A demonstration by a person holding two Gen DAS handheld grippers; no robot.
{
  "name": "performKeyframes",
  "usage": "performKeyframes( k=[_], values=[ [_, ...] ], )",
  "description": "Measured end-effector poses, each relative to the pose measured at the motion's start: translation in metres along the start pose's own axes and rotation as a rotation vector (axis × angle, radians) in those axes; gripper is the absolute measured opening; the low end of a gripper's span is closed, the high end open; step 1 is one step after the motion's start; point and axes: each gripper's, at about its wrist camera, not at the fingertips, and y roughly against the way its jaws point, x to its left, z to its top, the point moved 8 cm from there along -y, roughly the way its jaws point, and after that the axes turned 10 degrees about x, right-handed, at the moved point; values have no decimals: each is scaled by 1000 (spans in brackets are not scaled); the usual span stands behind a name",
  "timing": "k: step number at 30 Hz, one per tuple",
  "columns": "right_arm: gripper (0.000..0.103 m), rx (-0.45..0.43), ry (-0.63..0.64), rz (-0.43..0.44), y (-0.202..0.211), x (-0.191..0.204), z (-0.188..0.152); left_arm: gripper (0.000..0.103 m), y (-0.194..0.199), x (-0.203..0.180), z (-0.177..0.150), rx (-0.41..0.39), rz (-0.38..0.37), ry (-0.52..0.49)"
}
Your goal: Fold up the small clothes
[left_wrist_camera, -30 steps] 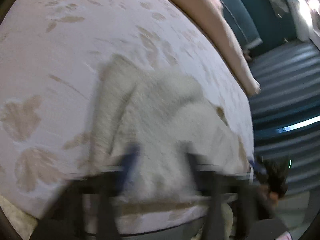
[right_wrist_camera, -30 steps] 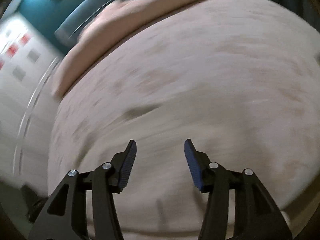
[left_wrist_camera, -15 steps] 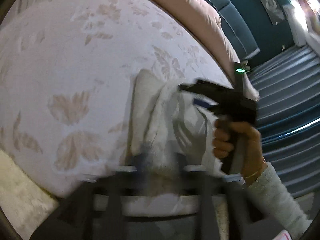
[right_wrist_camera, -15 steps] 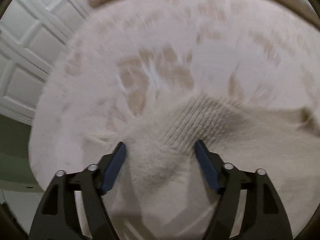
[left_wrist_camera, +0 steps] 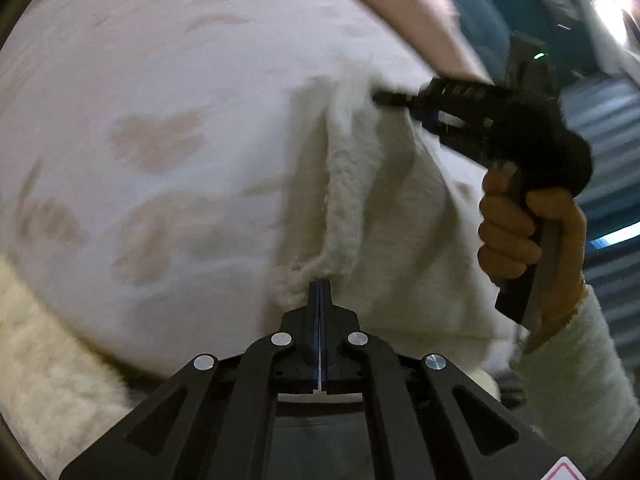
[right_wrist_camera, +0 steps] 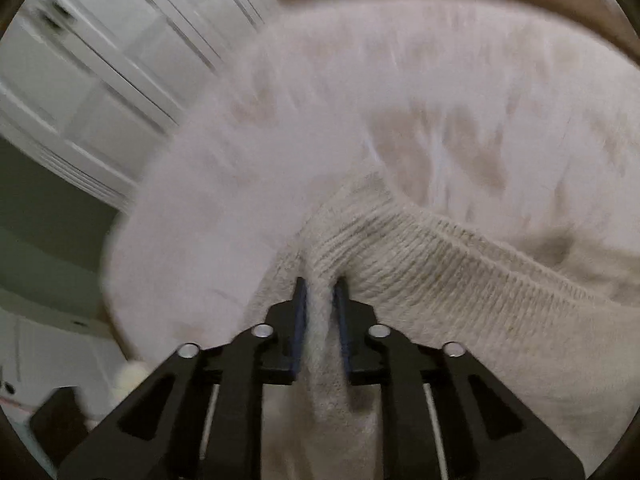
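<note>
Fabric of a cream knitted sweater (left_wrist_camera: 384, 216) lies bunched on a pale bedspread (left_wrist_camera: 152, 92) printed with tan leaf shapes, occupying the centre and right of the left wrist view. Left gripper (left_wrist_camera: 320, 286), at lower centre of that view, has its blue-padded fingers pressed fully together on a fuzzy edge of the sweater; the fabric rises from the tips as a raised ridge toward the upper centre. Right gripper (left_wrist_camera: 394, 98) appears in the upper right of the same view, black-bodied, with its tip at the far top edge of the sweater; the person's right hand (left_wrist_camera: 528, 232) holds its handle, and a fuzzy white sleeve (left_wrist_camera: 576, 356) covers the wrist. In the right wrist view, the right gripper (right_wrist_camera: 320, 286) sits at lower centre, its fingers nearly together and clamping a fold of the sweater (right_wrist_camera: 440, 264) beside the ribbed hem band, which runs toward the right edge of the frame. White panelled doors (right_wrist_camera: 80, 64) fill the upper left there. Both views are motion-blurred.
</note>
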Motion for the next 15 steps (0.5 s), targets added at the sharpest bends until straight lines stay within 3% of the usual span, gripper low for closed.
performKeyframes(
  k=[1,2,4,6,7,8,10,13,15],
  values=[
    [16,29,-8,-33,-16,-7,-3,0,-1,8,0,8,14,32],
    [17,-9,1,-22,-13,-7,-6,0,1,8,1,10,-3,46],
    [31,-79,-36,36,18,-9,-15,2,19,-2,7,-32,-32,44],
    [49,-216,-69,58,72,-27,-31,37,30,-15,13,-67,-13,-1],
    [53,-276,-87,31,97,-43,-44,62,32,-24,17,-86,10,-24],
    [60,-333,-133,-16,123,-72,-61,67,31,-31,20,-104,17,-39],
    [64,-386,-256,-128,157,-130,-97,68,17,-40,25,-75,20,-79],
    [64,-376,-506,-374,194,-249,-177,68,-14,-45,29,-29,91,-77],
    [65,-361,-604,-428,203,-297,-210,68,-29,-41,30,-19,137,-59]
  ],
)
